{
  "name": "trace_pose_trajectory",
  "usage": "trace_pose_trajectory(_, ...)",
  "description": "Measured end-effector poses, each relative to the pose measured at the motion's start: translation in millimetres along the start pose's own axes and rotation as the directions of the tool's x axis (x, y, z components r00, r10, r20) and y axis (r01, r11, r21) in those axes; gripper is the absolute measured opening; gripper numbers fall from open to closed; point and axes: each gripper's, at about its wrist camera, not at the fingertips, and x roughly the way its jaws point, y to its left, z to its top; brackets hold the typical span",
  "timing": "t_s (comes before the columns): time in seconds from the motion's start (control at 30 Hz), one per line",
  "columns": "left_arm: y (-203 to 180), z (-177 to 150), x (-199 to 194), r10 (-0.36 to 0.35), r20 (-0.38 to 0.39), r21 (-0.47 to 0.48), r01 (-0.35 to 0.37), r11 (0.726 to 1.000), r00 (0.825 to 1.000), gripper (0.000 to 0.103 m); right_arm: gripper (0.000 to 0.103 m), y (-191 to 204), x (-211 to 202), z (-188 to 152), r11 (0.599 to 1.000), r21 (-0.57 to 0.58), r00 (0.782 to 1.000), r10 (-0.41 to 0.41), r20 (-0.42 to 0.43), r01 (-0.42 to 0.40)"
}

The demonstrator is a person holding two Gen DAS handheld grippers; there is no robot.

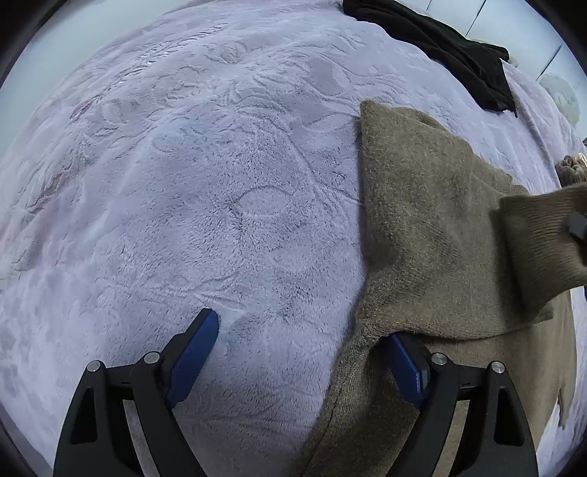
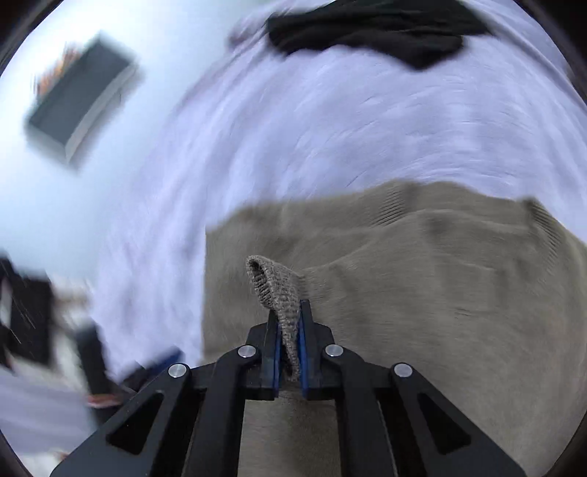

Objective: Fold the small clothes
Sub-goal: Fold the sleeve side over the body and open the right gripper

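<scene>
A brown knit sweater [image 1: 433, 235] lies on the lilac plush bedspread [image 1: 205, 190], at the right of the left wrist view. My left gripper [image 1: 304, 326] is open and empty; its right finger [image 1: 403, 367] lies on the sweater's near edge, under a folded-over layer, and its left finger [image 1: 194, 348] rests on the bedspread. My right gripper [image 2: 289, 323] is shut on a ribbed edge of the sweater [image 2: 279, 290] and holds it lifted above the rest of the sweater [image 2: 422, 293]. That view is blurred by motion. The lifted part also shows in the left wrist view [image 1: 543, 249].
A black garment [image 1: 447, 47] lies at the far side of the bed, also in the right wrist view [image 2: 367, 29]. A dark flat box [image 2: 80, 102] sits beyond the bed at left. Dark blurred objects [image 2: 29, 319] stand at the lower left.
</scene>
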Motion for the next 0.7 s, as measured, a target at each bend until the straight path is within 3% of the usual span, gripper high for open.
trace_pose_trajectory(0.13, 3, 3, 1, -0.008, -0.003, 0.002, 0.008, 1.000, 1.000, 0.088, 0.008, -73, -83, -6, 0.977, 0.205, 0.982, 0.019, 0.186, -0.058)
trace_pose_trajectory(0.2, 3, 2, 1, -0.002, -0.002, 0.010, 0.002, 1.000, 1.000, 0.088, 0.008, -118, -116, -17, 0.954, 0.296, 0.971, -0.015, 0.239, -0.058)
trace_pose_trajectory(0.3, 0, 1, 1, 0.014, 0.002, 0.012, -0.014, 1.000, 1.000, 0.088, 0.014, -191, -136, -43, 0.885, 0.463, 0.963, -0.076, 0.257, -0.053)
trace_pose_trajectory(0.33, -2, 0, 0, 0.019, 0.002, 0.011, -0.019, 1.000, 1.000, 0.088, 0.015, -209, -137, -50, 0.858, 0.512, 0.966, -0.098, 0.240, -0.040)
trace_pose_trajectory(0.4, -3, 1, -1, 0.023, -0.001, 0.005, -0.023, 1.000, 1.000, 0.088, 0.016, -240, -139, -75, 0.770, 0.634, 0.968, -0.205, 0.143, 0.070)
trace_pose_trajectory(0.43, -4, 1, -1, 0.024, -0.002, 0.003, -0.024, 1.000, 1.000, 0.088, 0.016, -243, -141, -89, 0.751, 0.659, 0.970, -0.192, 0.151, 0.046)
trace_pose_trajectory(0.5, -6, 1, 0, 0.025, -0.004, 0.005, -0.025, 1.000, 1.000, 0.088, 0.016, -229, -136, -105, 0.754, 0.654, 0.975, -0.089, 0.202, -0.067)
trace_pose_trajectory(0.53, -7, 2, 0, 0.024, -0.005, 0.007, -0.024, 1.000, 1.000, 0.088, 0.017, -212, -128, -111, 0.774, 0.618, 0.976, 0.001, 0.216, -0.137)
trace_pose_trajectory(0.6, -7, 3, -2, 0.020, 0.000, 0.015, -0.020, 1.000, 1.000, 0.088, 0.021, -170, -103, -108, 0.815, 0.542, 0.978, 0.137, 0.159, -0.203)
trace_pose_trajectory(0.67, -5, 5, -5, 0.016, 0.010, 0.027, -0.016, 1.000, 1.000, 0.088, 0.057, -123, -58, -105, 0.837, 0.488, 0.965, 0.257, 0.047, -0.247)
trace_pose_trajectory(0.7, -2, 6, -7, 0.010, 0.014, 0.032, -0.010, 0.999, 1.000, 0.088, 0.063, -105, -39, -105, 0.842, 0.470, 0.956, 0.295, 0.011, -0.265)
